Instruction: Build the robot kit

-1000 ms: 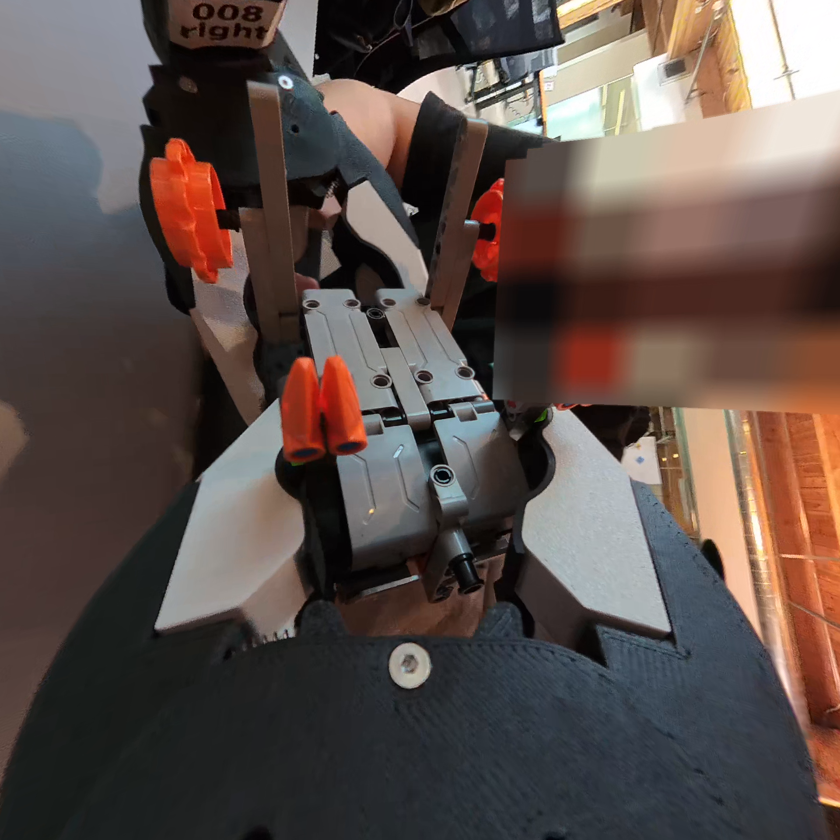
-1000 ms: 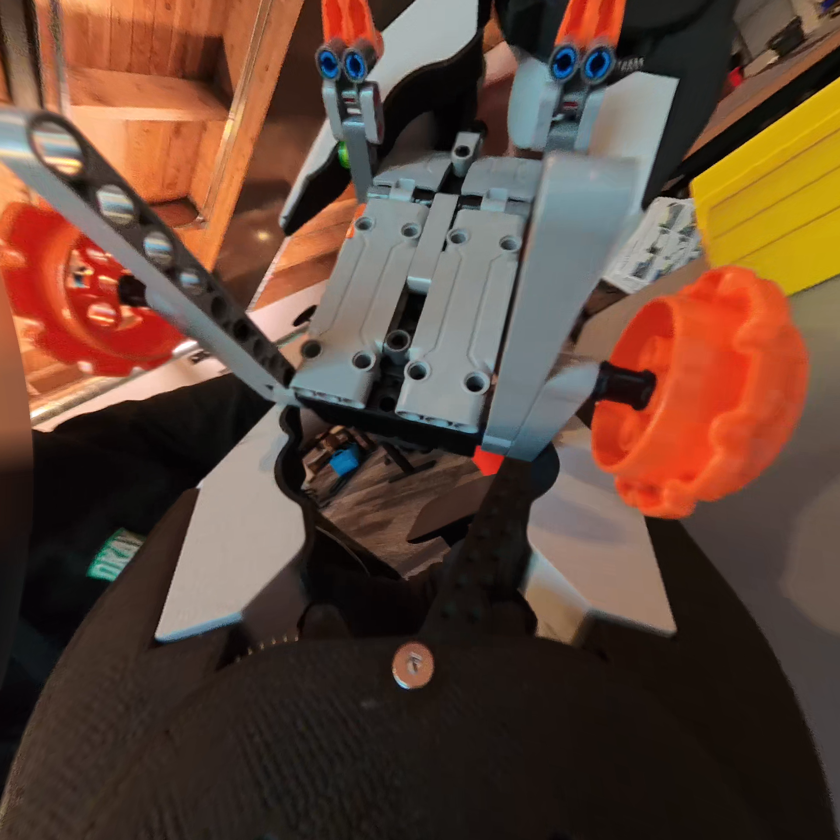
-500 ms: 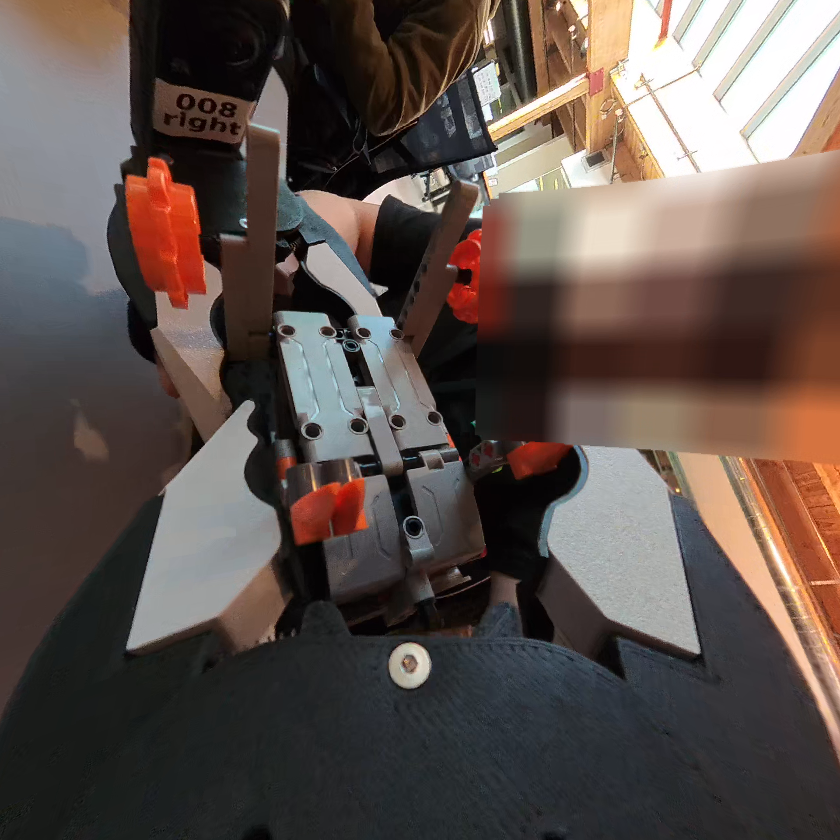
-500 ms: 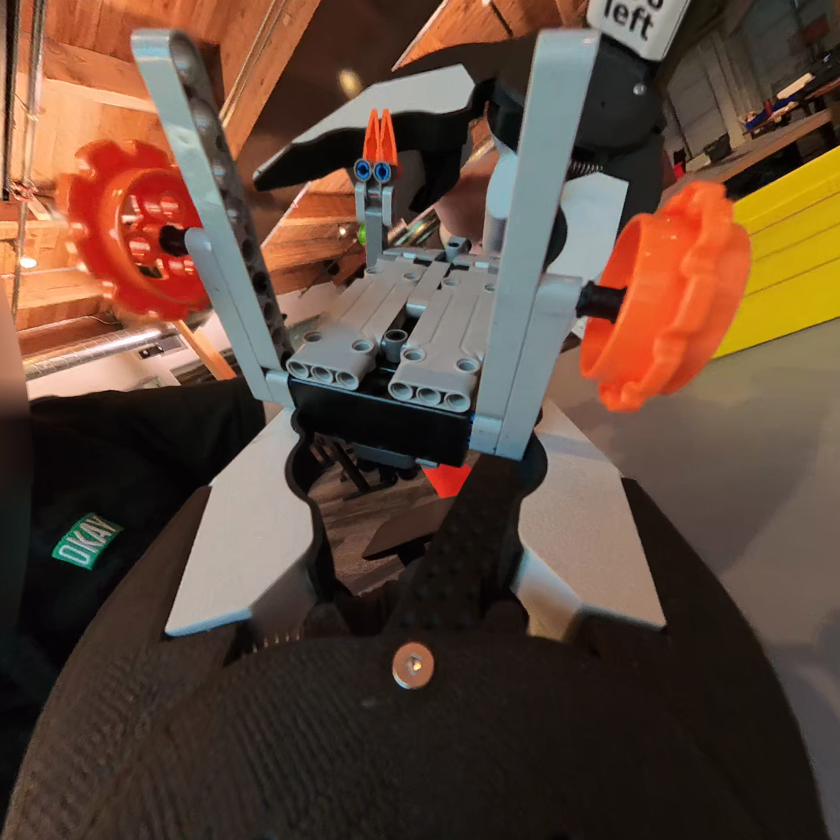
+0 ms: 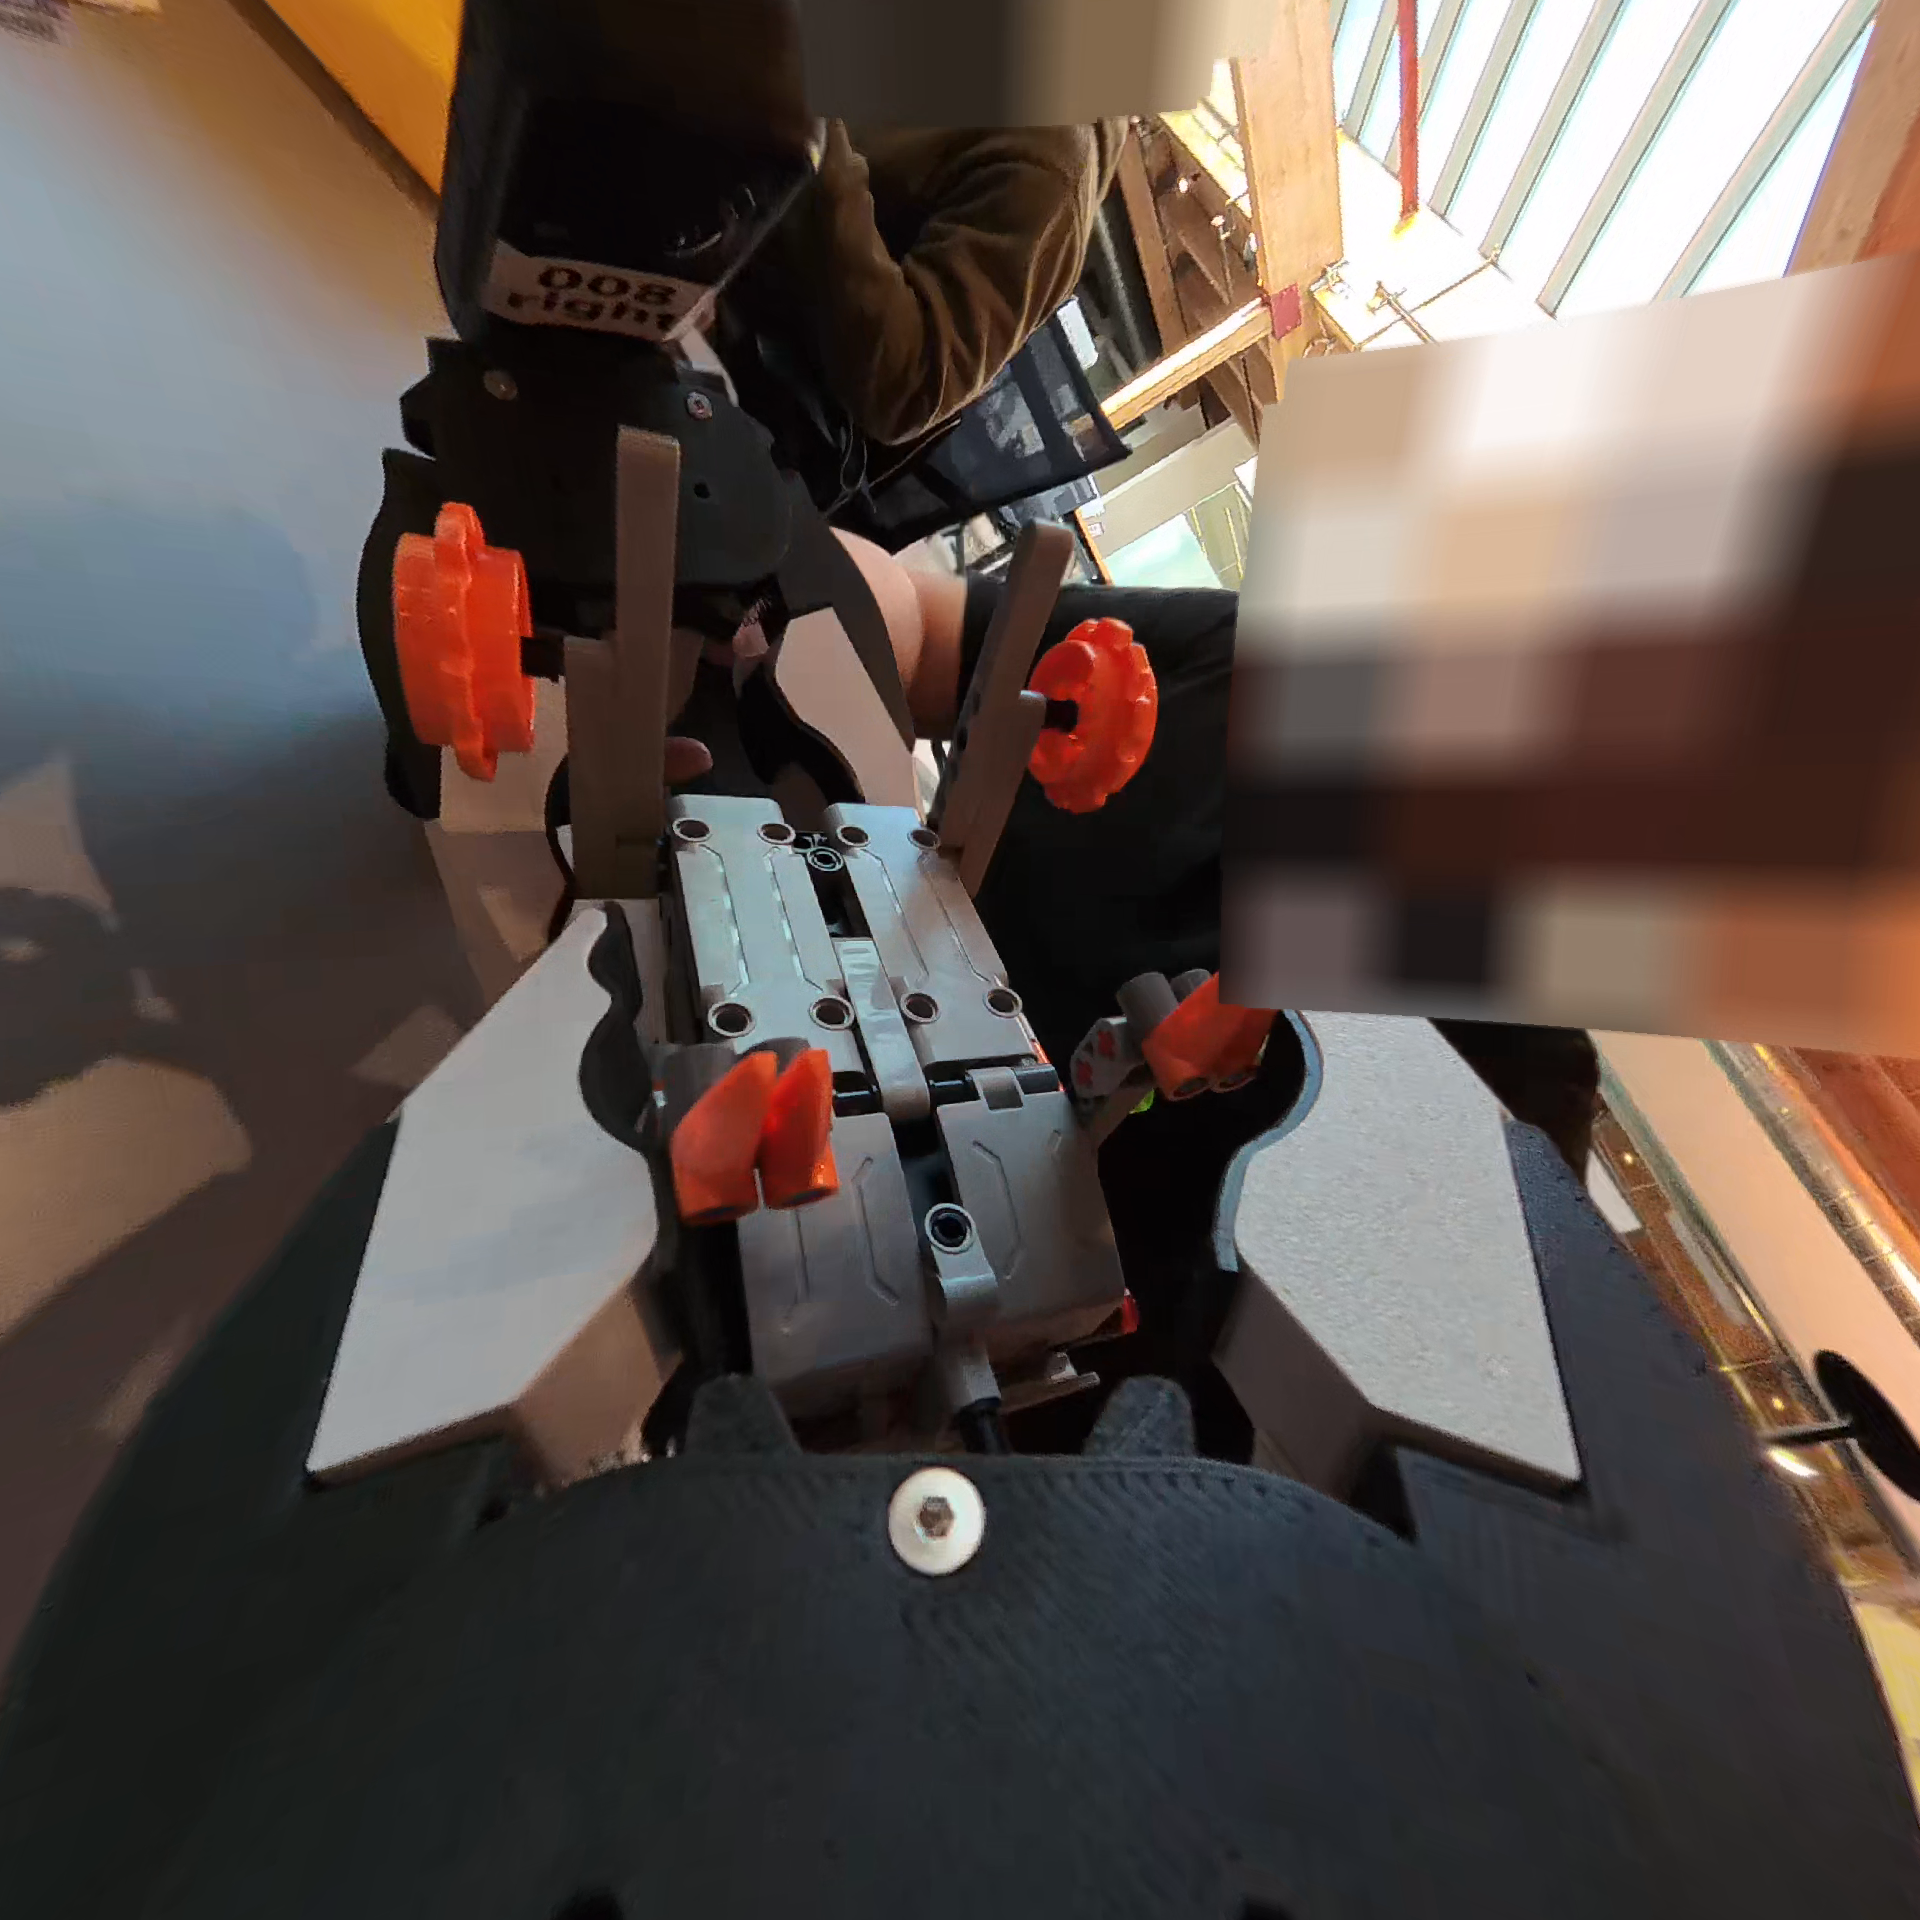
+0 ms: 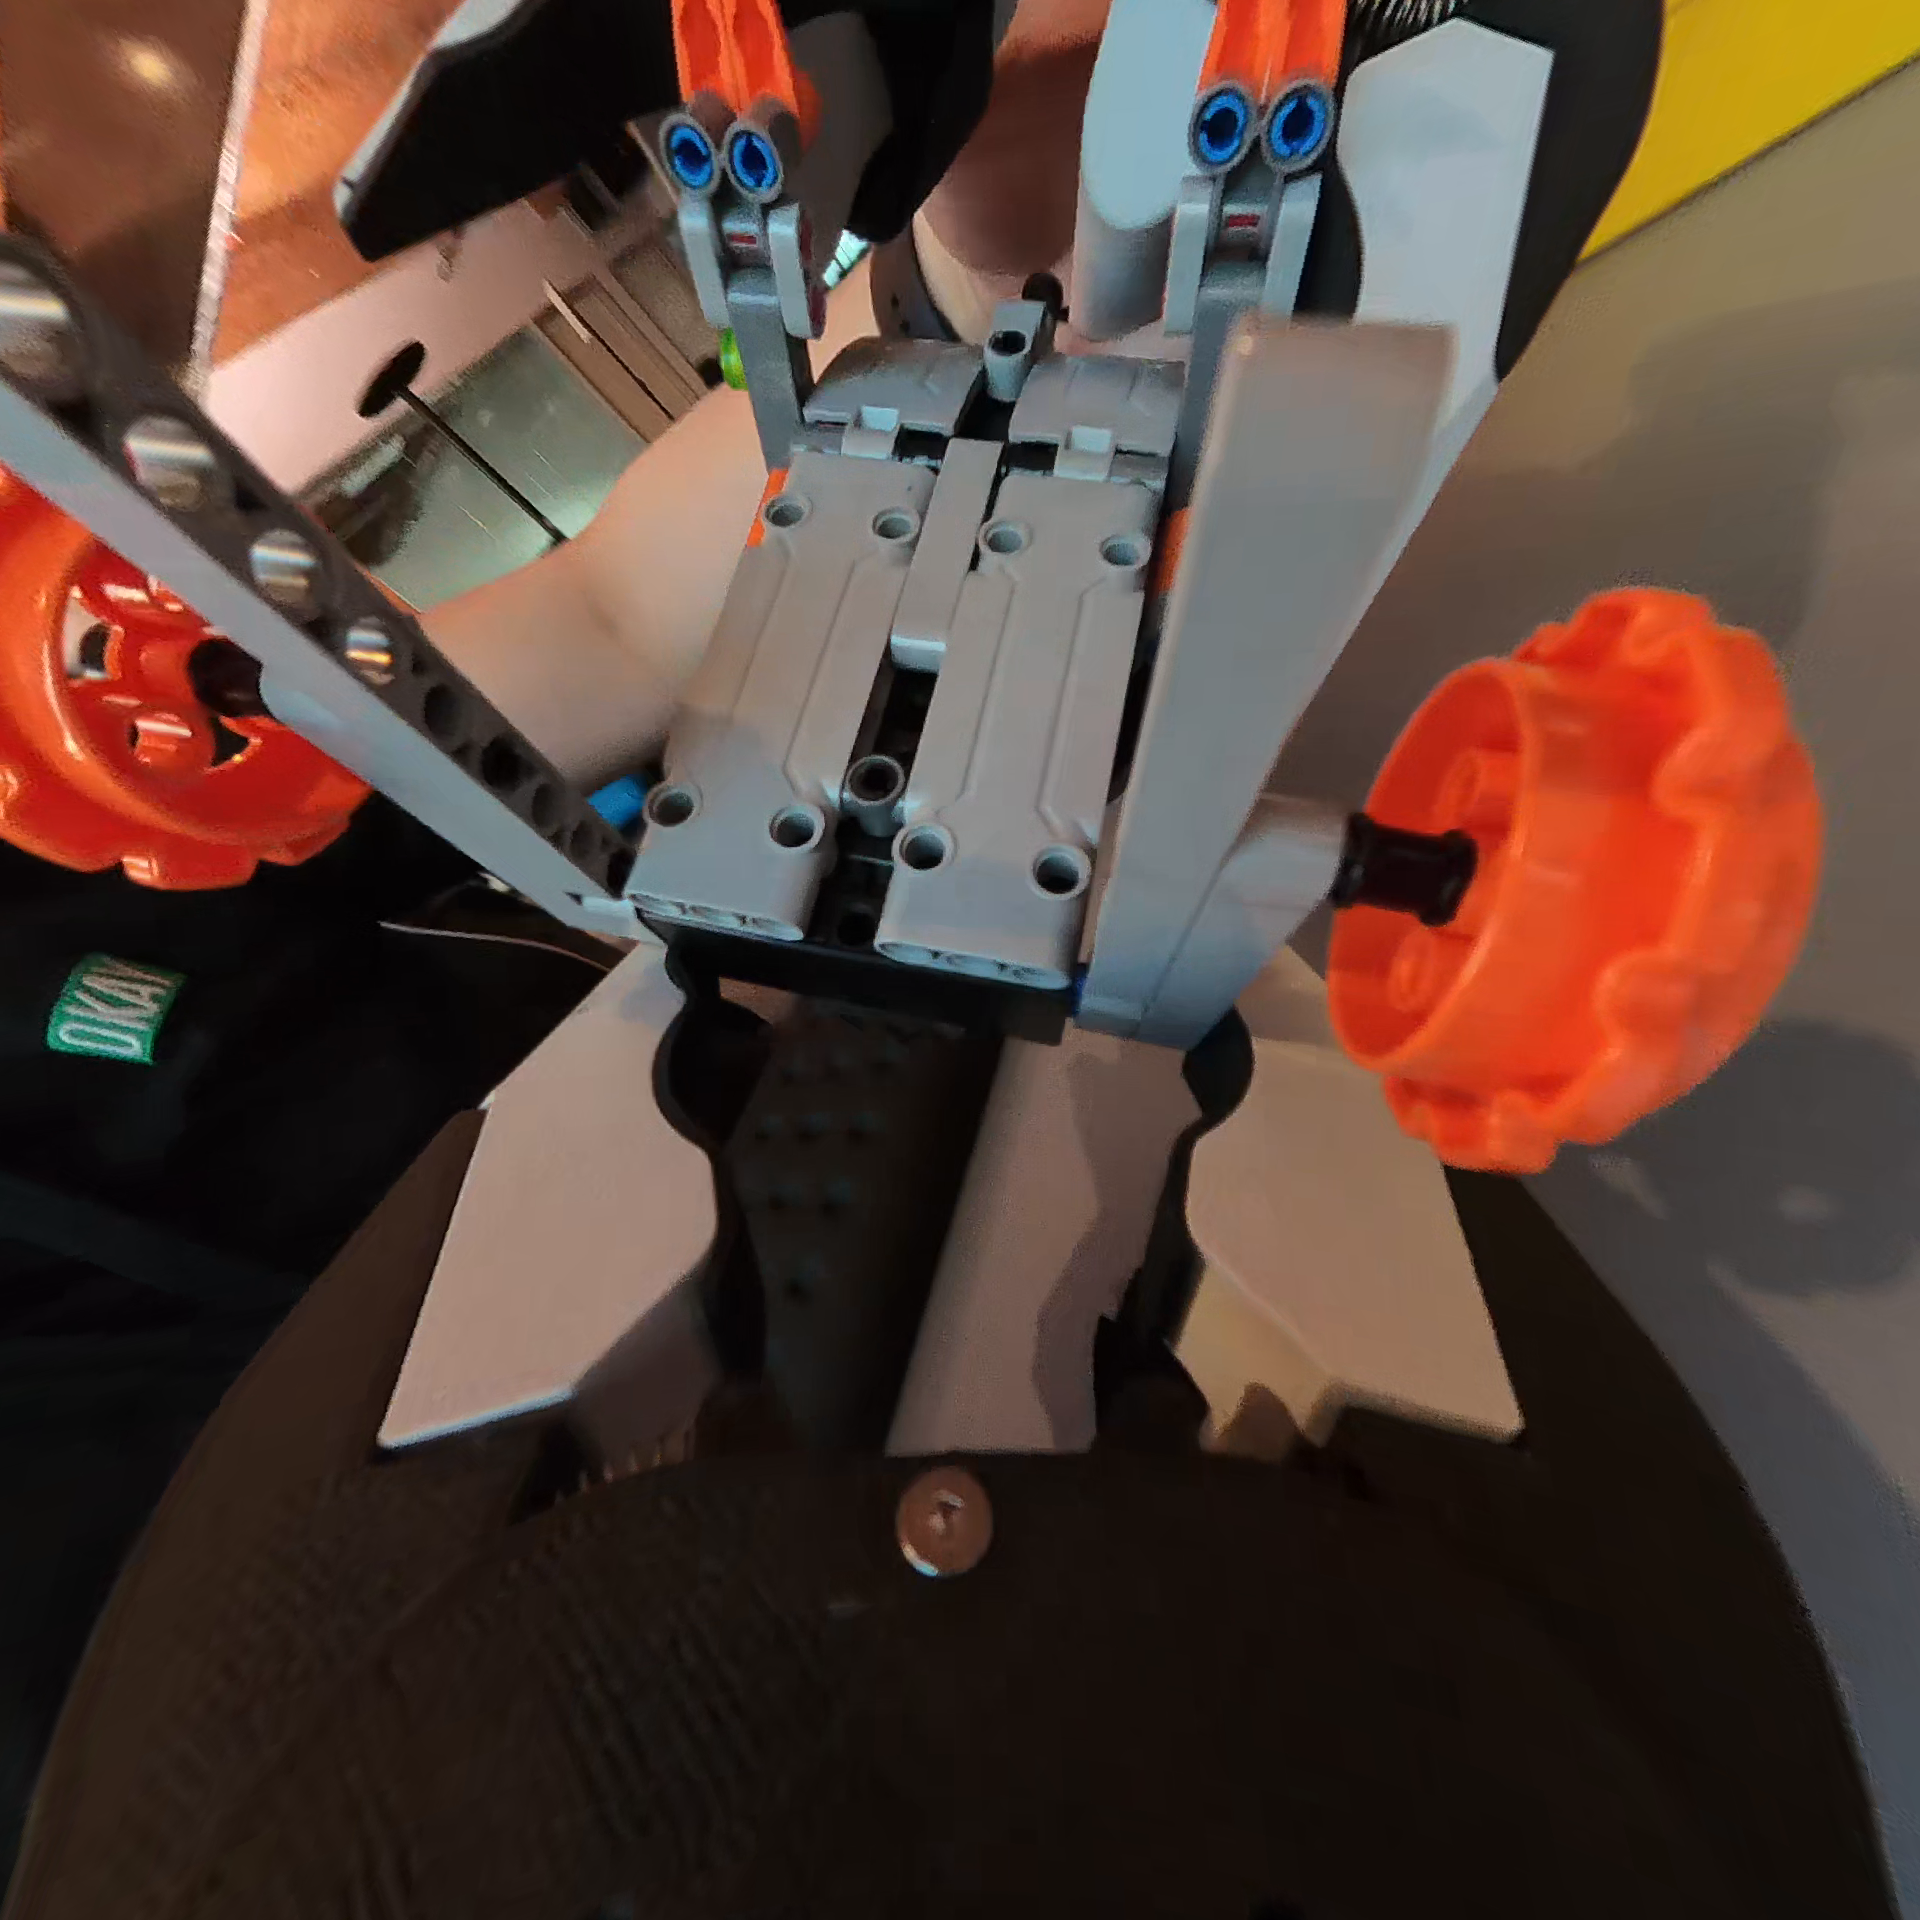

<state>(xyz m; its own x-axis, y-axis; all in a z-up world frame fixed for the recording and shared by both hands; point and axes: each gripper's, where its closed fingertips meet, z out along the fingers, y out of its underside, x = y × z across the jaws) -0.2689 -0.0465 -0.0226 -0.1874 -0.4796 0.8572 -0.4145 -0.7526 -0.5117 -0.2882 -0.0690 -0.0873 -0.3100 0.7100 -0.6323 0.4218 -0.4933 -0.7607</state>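
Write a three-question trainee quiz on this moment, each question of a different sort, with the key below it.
1. True or false: the grey brick model carries blue wheels on its side beams.
2. How many orange wheels show in the right wrist view? A) one B) two C) four
3. Fill in: in the right wrist view, the round ends under the orange cones are ____ in colour.

Key: 1 false, the wheels are orange; 2 B; 3 blue.
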